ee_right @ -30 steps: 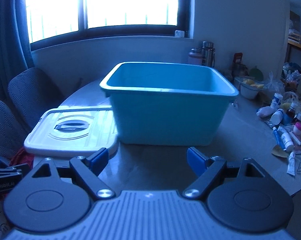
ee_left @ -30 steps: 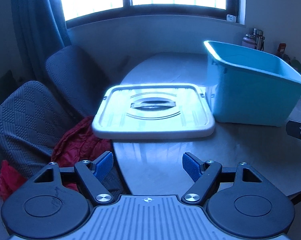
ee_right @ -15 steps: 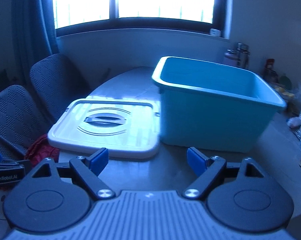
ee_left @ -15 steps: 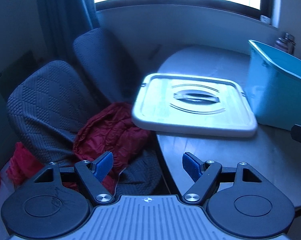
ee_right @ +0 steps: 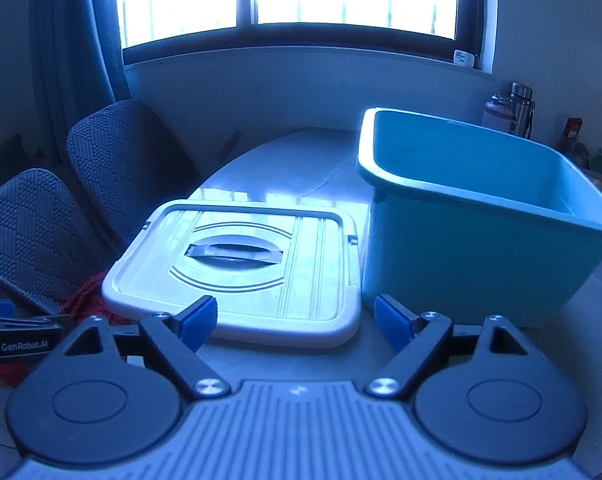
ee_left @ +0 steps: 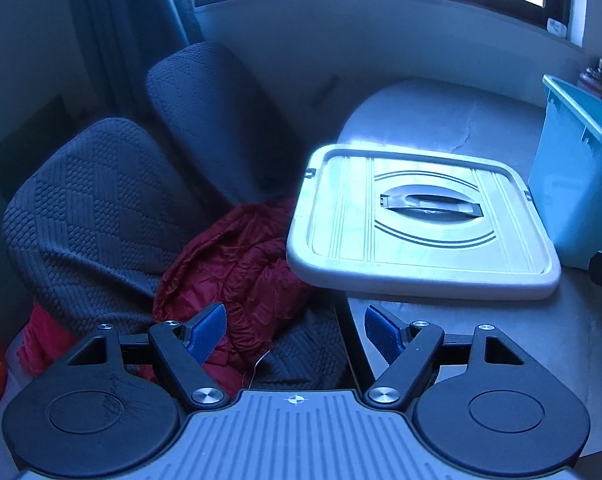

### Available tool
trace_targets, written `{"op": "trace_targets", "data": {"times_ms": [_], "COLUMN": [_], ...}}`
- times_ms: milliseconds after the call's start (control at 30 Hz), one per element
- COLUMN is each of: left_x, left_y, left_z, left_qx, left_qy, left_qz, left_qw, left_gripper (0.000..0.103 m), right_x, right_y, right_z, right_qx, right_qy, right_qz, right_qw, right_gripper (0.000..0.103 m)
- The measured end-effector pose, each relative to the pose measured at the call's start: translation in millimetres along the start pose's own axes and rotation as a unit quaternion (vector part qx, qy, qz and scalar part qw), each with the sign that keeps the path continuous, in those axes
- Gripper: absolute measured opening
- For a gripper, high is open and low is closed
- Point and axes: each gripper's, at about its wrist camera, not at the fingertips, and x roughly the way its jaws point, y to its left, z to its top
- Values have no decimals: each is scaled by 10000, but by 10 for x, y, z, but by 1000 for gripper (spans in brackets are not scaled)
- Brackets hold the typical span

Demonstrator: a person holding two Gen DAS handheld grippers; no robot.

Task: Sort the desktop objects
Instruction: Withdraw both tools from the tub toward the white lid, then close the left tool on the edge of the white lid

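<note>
The grey worktop [ee_right: 285,160] is being lit from a window behind, its right side being cut off. The teal bin [ee_right: 481,216] is standing open-topped, its white lid [ee_right: 241,268] lying flat just beside it. Both the left gripper [ee_left: 295,332] and the right gripper [ee_right: 295,320] are being held with jaws wide, gripping nothing.

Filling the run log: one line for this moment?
left gripper: open, empty | right gripper: open, empty | lid: on table, beside blue bin
</note>
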Motion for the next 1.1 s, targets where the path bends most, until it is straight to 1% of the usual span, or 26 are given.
{"op": "trace_targets", "data": {"times_ms": [200,333,433,500,633,833,1100], "left_x": [157,245,291,317,363,452,727], "left_y": [-40,-23,16,38,91,233,346], "left_z": [76,106,131,157,229,413,651], "left_qx": [32,-20,-42,-4,120,255,251], "left_qy": [105,206,283,302,352,379,515], "left_qz": [-51,-15,-29,-50,-141,-255,-511], "left_qw": [9999,9998,9996,9995,9992,9986,9970], "left_gripper": [79,79,78,79,79,79,79], "right_x": [164,266,269,278,316,332,415], "right_y": [-39,-20,-6,13,51,168,263], "right_z": [12,5,11,19,48,130,144], "right_qx": [-1,-23,-9,2,214,373,550], "right_qy": [181,294,356,367,421,448,490], "right_qz": [39,20,13,-20,-123,-292,-537], "right_qw": [9998,9996,9994,9993,9988,9979,9958], "right_gripper": [86,86,86,86,86,86,86]}}
